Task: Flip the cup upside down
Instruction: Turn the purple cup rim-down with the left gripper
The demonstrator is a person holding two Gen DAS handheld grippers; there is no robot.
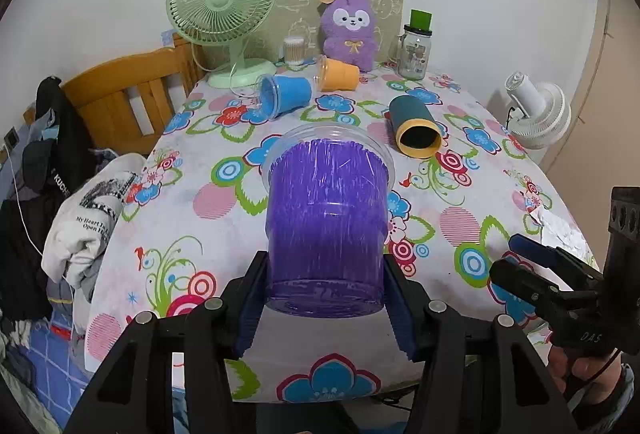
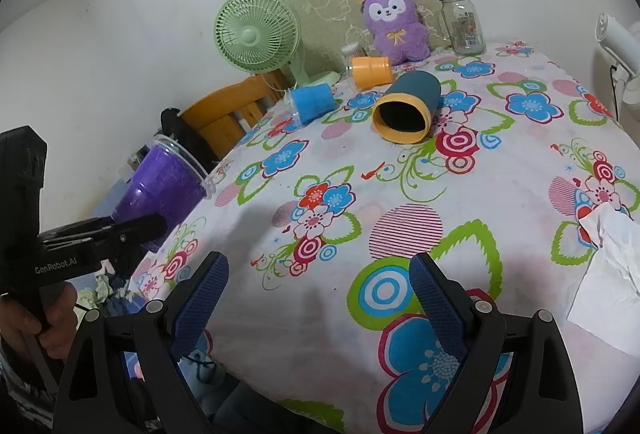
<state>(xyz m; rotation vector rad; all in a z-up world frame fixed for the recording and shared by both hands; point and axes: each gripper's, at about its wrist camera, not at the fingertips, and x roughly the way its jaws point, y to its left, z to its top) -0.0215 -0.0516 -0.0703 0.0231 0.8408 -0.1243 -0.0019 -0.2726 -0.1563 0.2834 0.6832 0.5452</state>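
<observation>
My left gripper (image 1: 325,308) is shut on a purple plastic cup (image 1: 326,222) near its base, mouth pointing away from me, held above the near edge of the flowered table (image 1: 224,218). The same cup (image 2: 166,185) shows at the left of the right wrist view, tilted, rim up and to the right, in the left gripper (image 2: 132,230). My right gripper (image 2: 318,298) is open and empty over the table's near edge; it also shows at the right of the left wrist view (image 1: 516,258).
On the table lie a blue cup (image 1: 286,95), an orange cup (image 1: 338,73) and a dark teal cup with yellow rim (image 1: 414,125), all on their sides. Behind stand a green fan (image 1: 222,9), a purple plush (image 1: 352,29) and a glass jar (image 1: 416,49). White paper (image 2: 608,274) lies at right.
</observation>
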